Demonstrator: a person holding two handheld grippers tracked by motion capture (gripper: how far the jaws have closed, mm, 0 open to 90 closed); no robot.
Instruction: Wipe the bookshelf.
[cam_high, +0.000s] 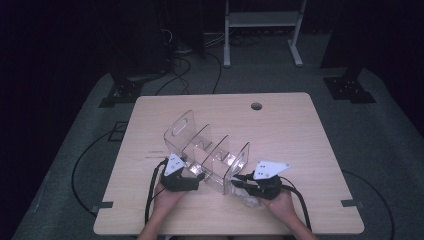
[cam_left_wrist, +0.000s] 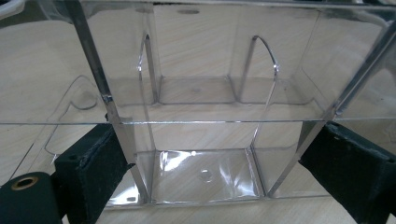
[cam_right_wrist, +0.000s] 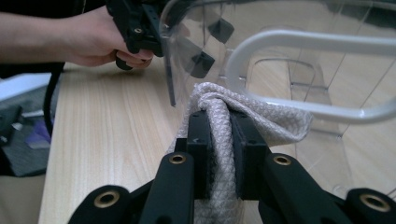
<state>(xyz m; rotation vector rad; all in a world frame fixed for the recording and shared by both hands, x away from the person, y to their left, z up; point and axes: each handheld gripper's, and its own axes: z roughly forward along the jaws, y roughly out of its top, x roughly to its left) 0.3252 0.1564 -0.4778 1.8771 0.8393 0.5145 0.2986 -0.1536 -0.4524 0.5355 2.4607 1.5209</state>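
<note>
Right tool (cam_right_wrist: 218, 154) jaws pinched on a folded white cloth (cam_right_wrist: 219, 112), its bunched end just below the clear organizer's (cam_high: 207, 150) handle-end wall, lower centre frame; left tool (cam_left_wrist: 205, 172) jaws wide, straddling the organizer's near compartment on the bench (cam_high: 300, 130).

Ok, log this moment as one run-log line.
left claw: open, straddling clear organizer | right claw: shut on white cloth, at organizer's end wall | surface: wooden table
</note>
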